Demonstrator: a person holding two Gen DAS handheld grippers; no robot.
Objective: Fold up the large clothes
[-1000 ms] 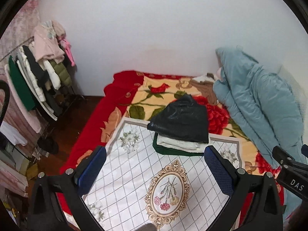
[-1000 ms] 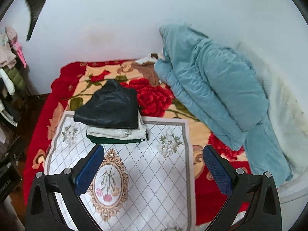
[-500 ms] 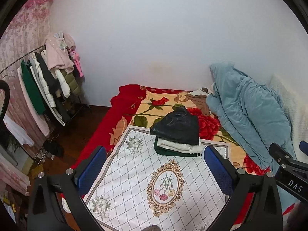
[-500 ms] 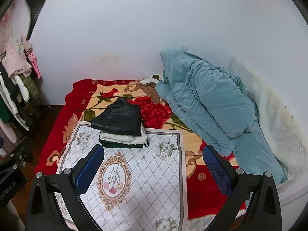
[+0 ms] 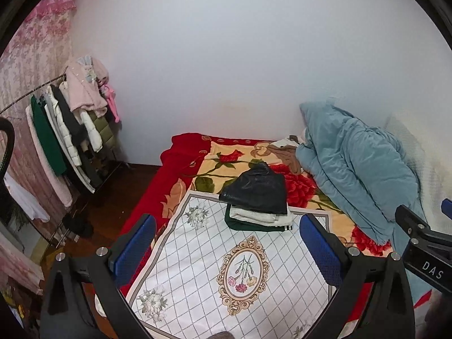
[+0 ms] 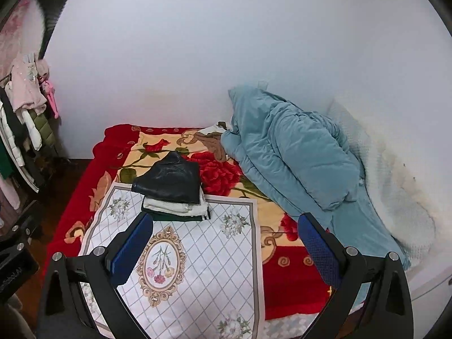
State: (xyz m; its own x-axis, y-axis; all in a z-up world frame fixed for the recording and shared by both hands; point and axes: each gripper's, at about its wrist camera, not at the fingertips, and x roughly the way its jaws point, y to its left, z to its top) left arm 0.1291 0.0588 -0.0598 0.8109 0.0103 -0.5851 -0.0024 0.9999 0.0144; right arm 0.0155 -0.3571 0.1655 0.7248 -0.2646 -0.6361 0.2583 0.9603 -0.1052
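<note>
I read both claws as released: the left gripper (image 5: 226, 243) and the right gripper (image 6: 224, 240) each show blue pads spread wide with nothing between them, and both hang in the air above the near part of the bed, touching no cloth.

Landmark: the white quilted mat (image 5: 197, 268) with its oval flower medallion, laid on the red rose blanket (image 5: 175, 169).

The stack of folded clothes (image 5: 258, 209) sits on the far edge of that mat, part over its grey border and onto the blanket. I count a black shiny garment (image 6: 169, 180) on top, a white layer (image 6: 175, 207) under it and a dark green one (image 6: 180, 217) at the bottom.

Relative to the claws: in the left wrist view the stack lies beyond the fingertips, roughly centred in the gap and well apart from both pads. In the right wrist view it lies beyond and just above the left pad (image 6: 131, 250), off to that side of the gap.

To the right of the mat a blue duvet (image 6: 288, 158) is heaped by the wall. Left of the mat, across dark floor, a clothes rack (image 5: 65, 130) stands full of hanging garments. The right gripper's body shows at the right edge of the left view
</note>
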